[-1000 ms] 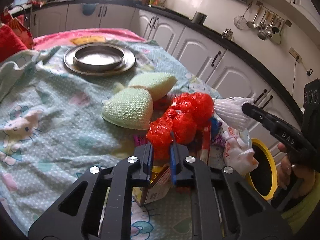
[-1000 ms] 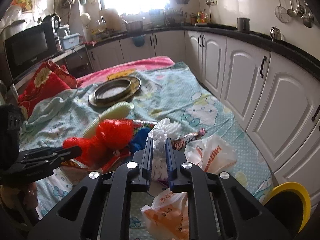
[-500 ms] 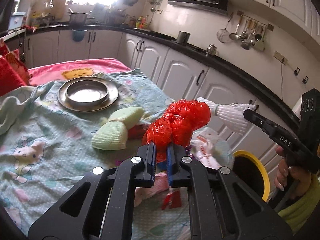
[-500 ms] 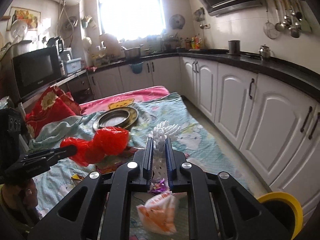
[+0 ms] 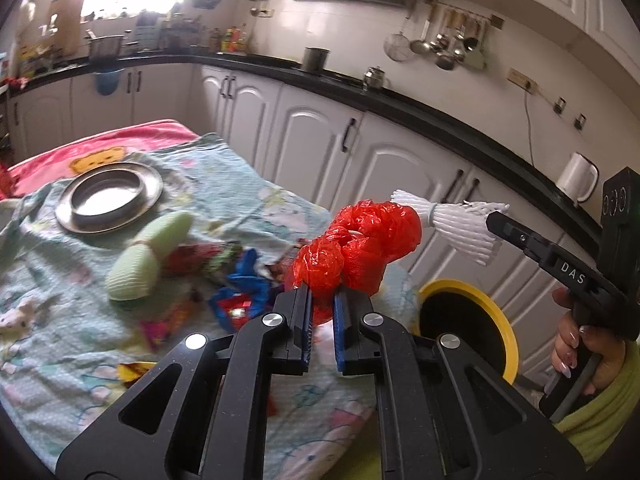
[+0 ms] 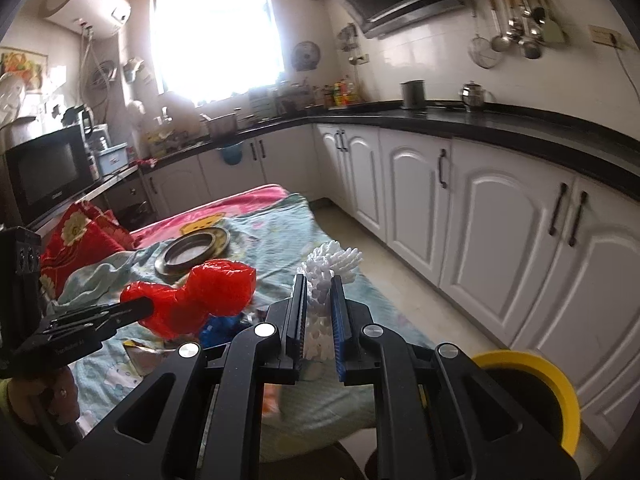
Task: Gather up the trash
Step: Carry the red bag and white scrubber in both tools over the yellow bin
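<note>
Red bag [image 5: 360, 246] clamped in left gripper [image 5: 322, 320] — white foam net [image 6: 326, 276] in right gripper [image 6: 318, 320].

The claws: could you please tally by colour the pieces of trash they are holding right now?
Red: 1, the crumpled red plastic bag pinched in the left claw.
White: 1, the white foam net pinched in the right claw.
Total: 2 held pieces.
</note>
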